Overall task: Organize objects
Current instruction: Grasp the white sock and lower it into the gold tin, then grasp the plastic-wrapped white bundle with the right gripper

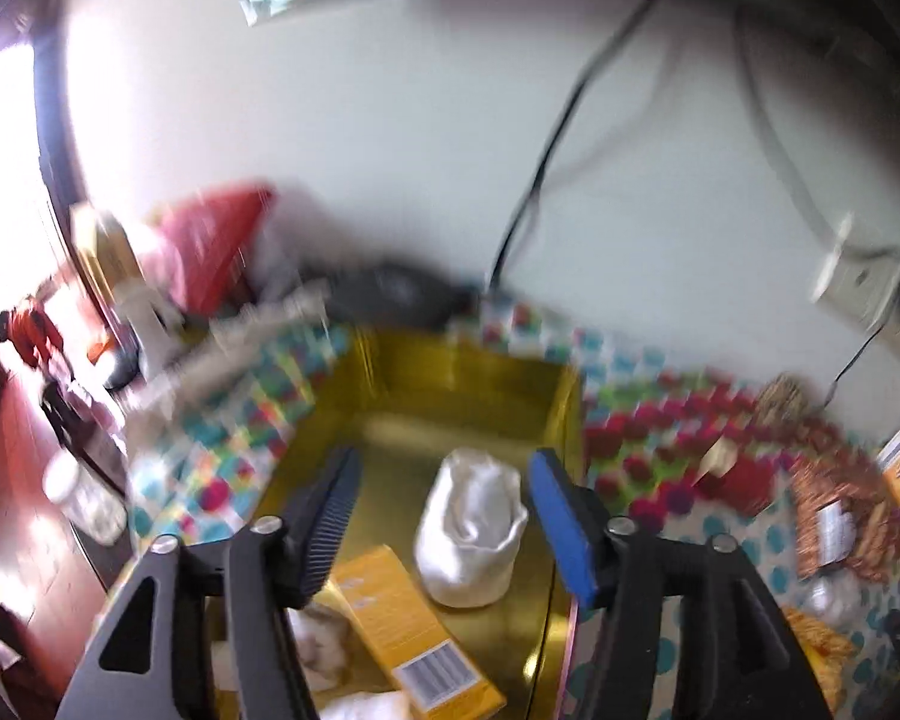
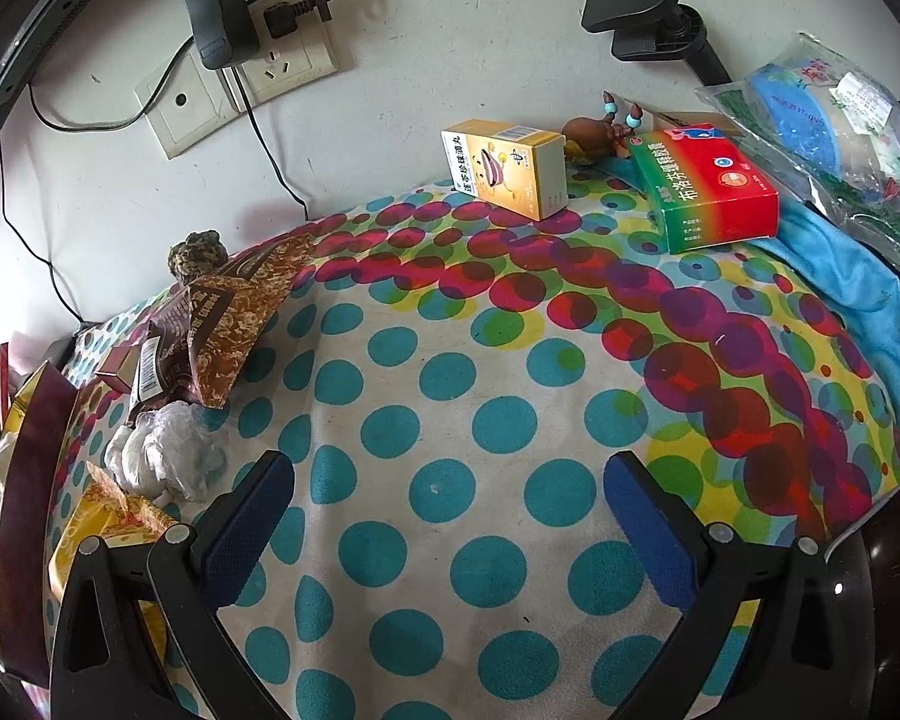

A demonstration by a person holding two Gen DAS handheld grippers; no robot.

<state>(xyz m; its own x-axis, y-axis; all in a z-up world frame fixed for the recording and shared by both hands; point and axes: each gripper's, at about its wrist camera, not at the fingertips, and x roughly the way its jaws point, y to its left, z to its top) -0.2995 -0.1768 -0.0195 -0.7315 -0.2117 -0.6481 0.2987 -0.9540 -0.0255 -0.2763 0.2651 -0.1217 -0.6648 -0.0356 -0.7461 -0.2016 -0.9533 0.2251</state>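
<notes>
In the blurred left wrist view my left gripper (image 1: 444, 480) is open and empty above a gold box (image 1: 480, 384). Inside the box lie a white rolled cloth (image 1: 471, 534) between the fingers and a yellow carton (image 1: 408, 624) nearer me. In the right wrist view my right gripper (image 2: 450, 480) is open and empty over the dotted tablecloth (image 2: 450, 396). At the far edge stand a yellow medicine box (image 2: 507, 168) and a red-and-green medicine box (image 2: 711, 192). A brown snack bag (image 2: 222, 330) and a crumpled clear plastic wrapper (image 2: 162, 450) lie at the left.
A brown toy figure (image 2: 597, 132) sits behind the boxes. A blue towel (image 2: 858, 288) and a plastic bag of goods (image 2: 828, 126) lie at the right. A wall socket with charger (image 2: 228, 42) and cables are on the wall. A dark phone (image 2: 882, 546) lies at the near right.
</notes>
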